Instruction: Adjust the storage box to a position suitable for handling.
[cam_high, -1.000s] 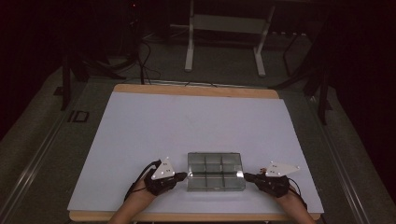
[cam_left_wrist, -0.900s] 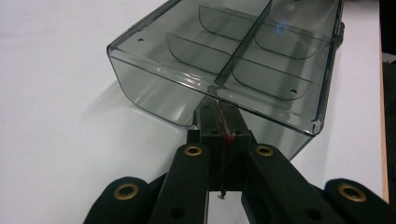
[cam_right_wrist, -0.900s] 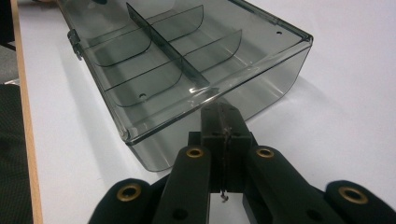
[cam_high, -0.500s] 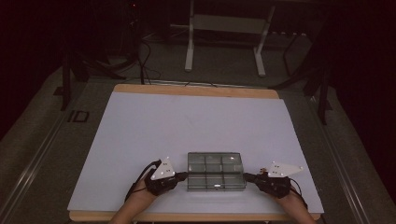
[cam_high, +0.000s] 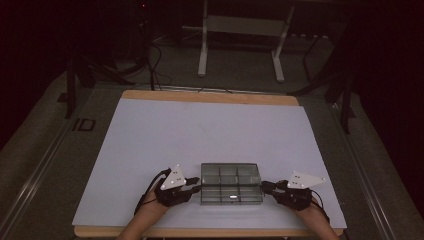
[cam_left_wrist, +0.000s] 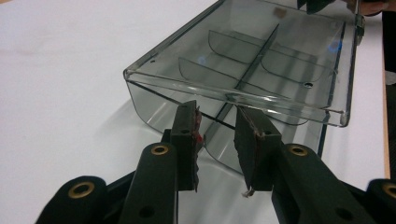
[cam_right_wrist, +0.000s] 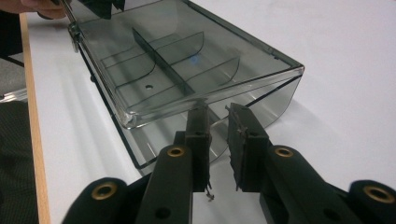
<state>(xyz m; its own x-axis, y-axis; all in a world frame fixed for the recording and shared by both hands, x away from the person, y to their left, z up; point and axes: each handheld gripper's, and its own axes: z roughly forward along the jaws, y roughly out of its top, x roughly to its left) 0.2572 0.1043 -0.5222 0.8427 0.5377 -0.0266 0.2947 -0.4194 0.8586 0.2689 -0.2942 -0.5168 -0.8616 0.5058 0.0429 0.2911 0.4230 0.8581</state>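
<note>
A white table (cam_high: 210, 135) with a wooden edge stands in a dark room. Beyond its far side lie a grey floor (cam_high: 240, 70), loose cables (cam_high: 150, 60) and a pale metal stand (cam_high: 242, 30).

A clear, smoke-tinted plastic box (cam_high: 231, 183) sits flat on the table near the person's edge, about midway across. Thin dividers split it into six compartments, three by two. A clear lid lies over the top, its rim overhanging the walls. The corners are rounded, and a small hole shows in the lid in both gripper views.

The left gripper (cam_high: 195, 189) is at the box's left end and the right gripper (cam_high: 265, 188) at its right end, each held by a hand coming from the near edge. In the left gripper view, the jaws stand a narrow gap apart, tips just under the lid's rim against the end wall, with nothing pinched. The right gripper view shows the same at the other end. Both pairs of jaws have just been opening.

Most of the table beyond the box is bare white surface. On the near side, only a narrow strip separates the box from the wooden edge.
</note>
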